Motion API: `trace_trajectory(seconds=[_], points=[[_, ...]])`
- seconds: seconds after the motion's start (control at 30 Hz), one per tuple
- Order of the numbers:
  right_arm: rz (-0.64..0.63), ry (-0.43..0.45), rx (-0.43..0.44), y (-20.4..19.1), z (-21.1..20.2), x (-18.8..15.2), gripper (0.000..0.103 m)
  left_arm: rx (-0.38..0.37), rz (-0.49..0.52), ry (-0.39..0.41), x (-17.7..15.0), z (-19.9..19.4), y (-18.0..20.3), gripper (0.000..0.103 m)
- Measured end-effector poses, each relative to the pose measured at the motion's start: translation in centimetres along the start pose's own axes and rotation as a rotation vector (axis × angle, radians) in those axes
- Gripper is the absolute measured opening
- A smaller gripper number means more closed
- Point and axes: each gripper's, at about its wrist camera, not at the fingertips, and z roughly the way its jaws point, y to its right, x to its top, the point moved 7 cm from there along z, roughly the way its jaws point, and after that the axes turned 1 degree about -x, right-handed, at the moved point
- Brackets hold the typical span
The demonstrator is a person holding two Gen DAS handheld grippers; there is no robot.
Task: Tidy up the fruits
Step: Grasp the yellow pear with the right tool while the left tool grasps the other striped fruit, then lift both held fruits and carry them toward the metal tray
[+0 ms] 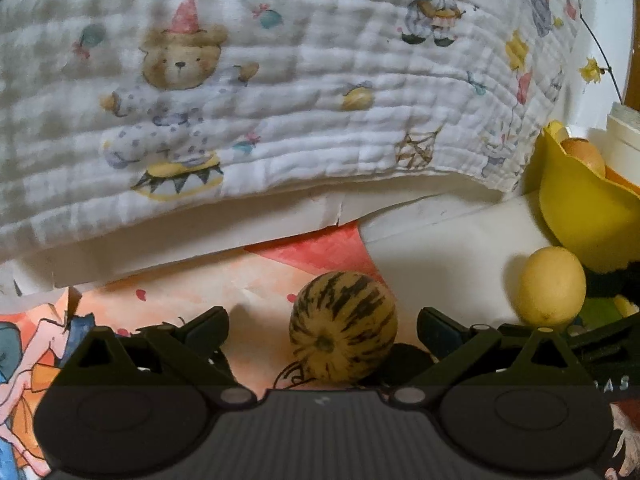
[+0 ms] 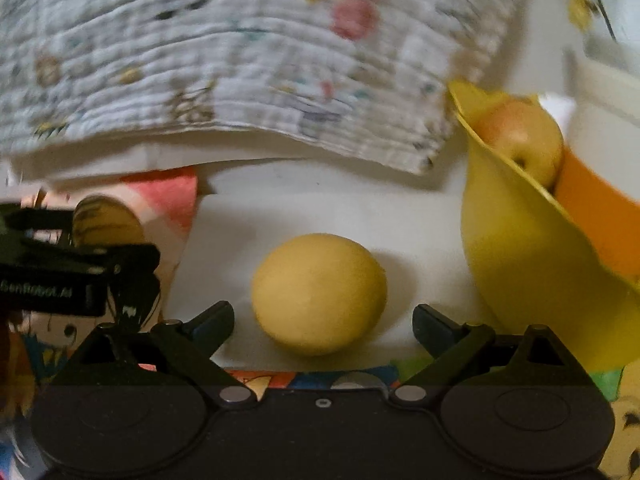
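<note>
A small striped yellow-and-dark melon (image 1: 343,326) lies on the table between the open fingers of my left gripper (image 1: 323,326), not clamped. A plain yellow round fruit (image 1: 552,286) lies to its right. In the right wrist view this yellow fruit (image 2: 319,294) sits between the open fingers of my right gripper (image 2: 323,326). The striped melon (image 2: 107,222) and the left gripper (image 2: 76,268) show at the left there. A yellow bowl (image 2: 520,256) at the right holds an apple-like fruit (image 2: 524,140); the bowl (image 1: 580,204) also shows in the left wrist view.
A quilted white blanket with teddy-bear prints (image 1: 240,92) hangs across the back. White paper (image 2: 320,216) and colourful illustrated sheets (image 1: 200,292) cover the table. An orange container (image 2: 600,208) and a white one (image 1: 624,136) stand behind the yellow bowl.
</note>
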Motion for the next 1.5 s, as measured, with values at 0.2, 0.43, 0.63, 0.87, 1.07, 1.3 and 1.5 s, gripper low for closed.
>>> trace_trajectory(seconds=[0.2, 0.43, 0.63, 0.87, 1.07, 1.3, 1.5], points=[[0.012, 0.019, -0.007, -0.1, -0.1, 0.0, 0.087, -0.022, 0.005, 0.01, -0.2, 0.1, 0.3, 0.089], [0.017, 0.04, -0.012, -0.1, -0.1, 0.3, 0.073, -0.025, 0.015, 0.02, -0.4, -0.2, 1.2, 0.067], [-0.011, 0.053, -0.011, -0.7, -0.2, 0.4, 0.065, -0.022, -0.05, 0.006, -0.3, -0.3, 0.6, 0.056], [0.0, 0.045, 0.052, -0.7, -1.1, -0.1, 0.064, -0.029, -0.022, -0.031, -1.6, -1.7, 1.4, 0.056], [-0.004, 0.073, 0.111, -1.1, -3.1, -1.2, 0.064, -0.06, -0.049, -0.048, -2.6, -3.0, 2.3, 0.056], [0.016, 0.117, 0.154, -0.3, -6.6, -1.6, 0.064, -0.086, -0.091, -0.024, -2.6, -5.8, 2.2, 0.056], [0.009, 0.162, 0.184, 0.2, -10.0, -1.8, 0.064, -0.082, -0.067, -0.001, -2.8, -8.6, 3.1, 0.056]])
